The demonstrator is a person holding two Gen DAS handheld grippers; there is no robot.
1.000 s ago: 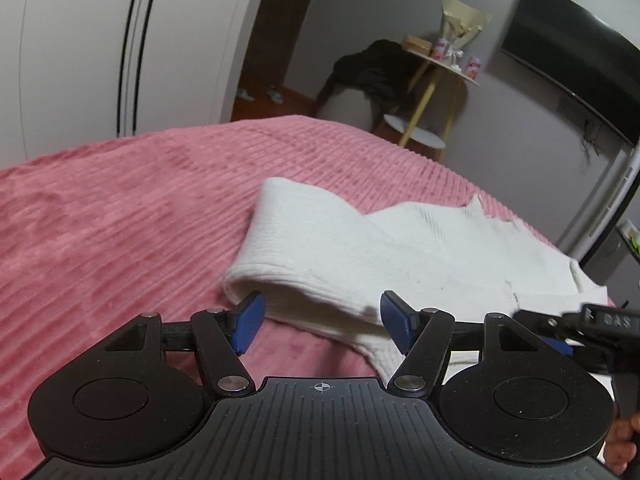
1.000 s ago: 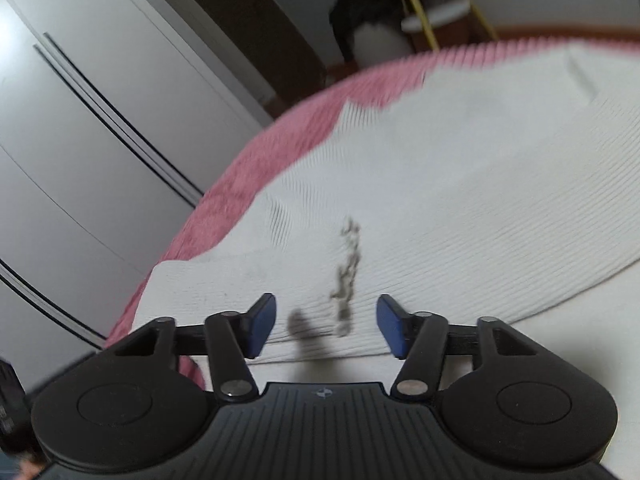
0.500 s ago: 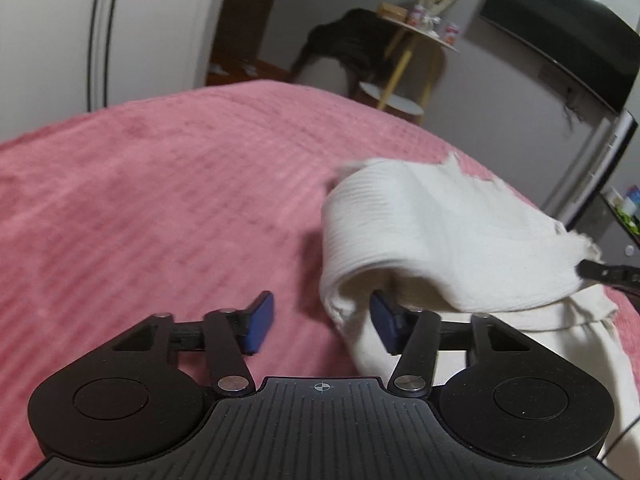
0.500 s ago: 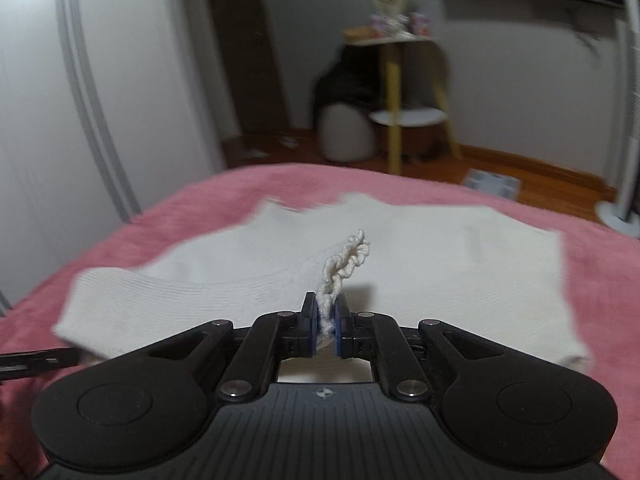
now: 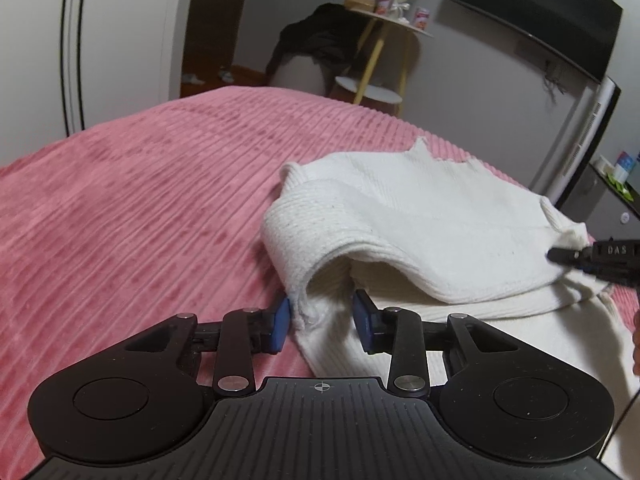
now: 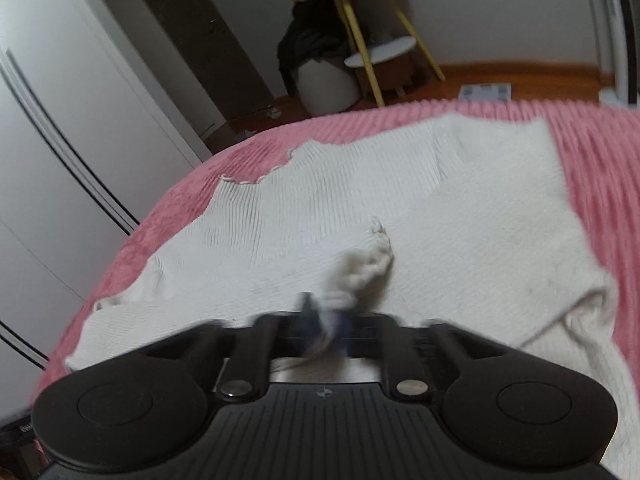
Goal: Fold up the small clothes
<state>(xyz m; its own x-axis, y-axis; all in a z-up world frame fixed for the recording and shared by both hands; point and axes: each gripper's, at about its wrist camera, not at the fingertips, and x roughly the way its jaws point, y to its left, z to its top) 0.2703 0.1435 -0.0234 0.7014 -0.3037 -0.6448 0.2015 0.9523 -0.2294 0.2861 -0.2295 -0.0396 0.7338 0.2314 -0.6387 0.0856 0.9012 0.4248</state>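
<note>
1. Although the white knit garment [image 5: 420,216] already has one side rolled over on itself, forming a soft raised fold at its near-left edge, the fold is not laid flat, so I judge the task as early: one fold in progress, the rest of the folding and smoothing still to do.
2. It lies on the pink ribbed bedspread [image 5: 140,200], toward the right of the bed in the left wrist view; in the right wrist view the garment [image 6: 400,200] spreads wide across the cover.
3. Its long axis seems to run across the bed from the rolled edge toward the far right corner, with a scalloped edge [image 6: 280,164] pointing away toward the room; which end is neck or hem I cannot tell.
4. The left gripper [image 5: 320,316] has just been closing: its blue pads stand either side of the rolled edge, the left pad touching the cloth, the right pad apart from it, so no grip yet.
5. The right gripper [image 6: 326,320] is blurred, but its jaws are pinched together on a bunched tuft of the knit, lifting it slightly.
6. Beyond the bed stand white wardrobe doors [image 5: 80,40], a yellow-legged side table [image 5: 384,40] and a dark wall screen [image 5: 532,12].
</note>
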